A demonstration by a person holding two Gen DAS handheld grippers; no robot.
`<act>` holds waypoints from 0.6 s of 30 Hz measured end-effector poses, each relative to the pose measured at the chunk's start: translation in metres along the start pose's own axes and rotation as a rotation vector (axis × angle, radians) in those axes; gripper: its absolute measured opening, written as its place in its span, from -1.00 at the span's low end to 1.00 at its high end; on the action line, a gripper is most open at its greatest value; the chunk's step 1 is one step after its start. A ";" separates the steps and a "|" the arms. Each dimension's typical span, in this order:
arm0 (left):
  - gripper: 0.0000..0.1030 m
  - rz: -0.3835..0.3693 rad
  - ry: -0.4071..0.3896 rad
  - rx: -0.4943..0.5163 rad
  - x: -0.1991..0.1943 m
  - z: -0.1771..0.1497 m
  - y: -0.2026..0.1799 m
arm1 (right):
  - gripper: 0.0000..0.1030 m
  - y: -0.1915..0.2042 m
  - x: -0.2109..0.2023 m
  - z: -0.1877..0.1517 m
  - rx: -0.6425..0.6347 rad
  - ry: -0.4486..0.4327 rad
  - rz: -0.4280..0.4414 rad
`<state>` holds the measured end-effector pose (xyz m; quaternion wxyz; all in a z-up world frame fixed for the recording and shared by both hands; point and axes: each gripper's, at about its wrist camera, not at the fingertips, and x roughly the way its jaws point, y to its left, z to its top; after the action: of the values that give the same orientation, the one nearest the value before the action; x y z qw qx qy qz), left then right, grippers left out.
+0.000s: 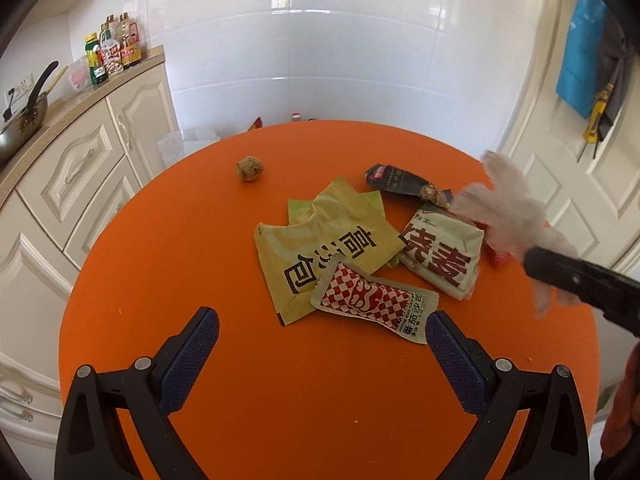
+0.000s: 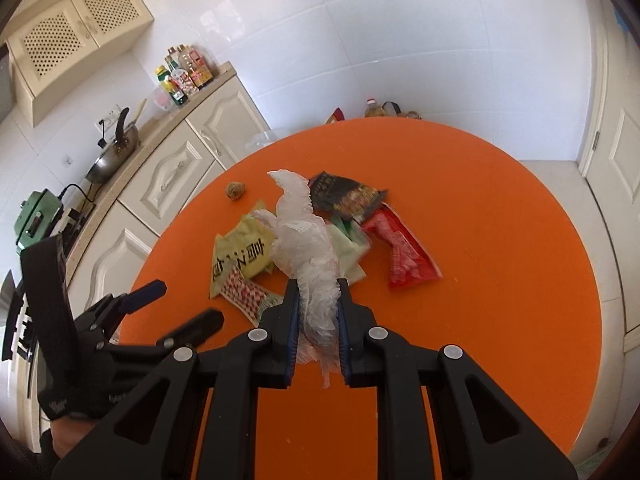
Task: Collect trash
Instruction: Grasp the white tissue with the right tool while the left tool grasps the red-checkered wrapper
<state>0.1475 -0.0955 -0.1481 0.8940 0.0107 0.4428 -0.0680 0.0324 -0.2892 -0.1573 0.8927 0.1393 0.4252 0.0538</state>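
1. On round orange table (image 1: pixel 168 240): trash pile near the middle — yellow soup packet (image 1: pixel 320 248), red-checked ketchup sachet (image 1: pixel 372 300) overlapping its near edge, pale green noodle packet (image 1: pixel 444 256) to its right, dark wrapper (image 1: pixel 400 180) behind, red wrapper (image 2: pixel 404 252) at the right side.
2. Small brown crumpled ball (image 1: pixel 250 169) sits apart, toward the table's far left.
3. Right gripper (image 2: pixel 318 292) pinches crumpled clear plastic film (image 2: pixel 298 232), held above the pile.
4. Left gripper (image 1: pixel 322 322) spread wide, nothing between fingers, hovering just before the ketchup sachet.
5. Cream cabinets (image 1: pixel 80 168) at left; sauce bottles (image 1: pixel 114 50) and wok (image 2: pixel 114 156) on the counter.
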 end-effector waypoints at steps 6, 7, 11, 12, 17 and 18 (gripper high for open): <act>0.98 0.018 0.021 -0.062 0.007 0.009 -0.022 | -0.69 -0.020 -0.017 -0.011 -0.006 0.017 0.006; 0.98 0.013 0.015 -0.069 0.005 0.008 -0.027 | -0.69 -0.024 -0.021 -0.013 -0.014 0.018 -0.005; 0.98 0.040 0.038 -0.074 0.019 0.010 -0.035 | -0.69 -0.039 -0.030 -0.017 0.019 0.017 -0.018; 0.98 0.051 0.047 -0.079 0.026 0.013 -0.035 | -0.69 -0.041 -0.032 -0.019 0.027 0.012 -0.023; 0.99 0.090 0.057 -0.027 0.062 0.019 -0.035 | -0.69 -0.041 -0.046 -0.028 0.075 -0.035 -0.028; 0.95 0.072 0.045 -0.024 0.064 0.020 -0.033 | -0.69 -0.040 -0.048 -0.029 0.081 -0.041 -0.032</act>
<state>0.1977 -0.1374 -0.1855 0.8856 0.0173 0.4630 -0.0303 -0.0212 -0.3320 -0.1514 0.8956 0.1695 0.4108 0.0196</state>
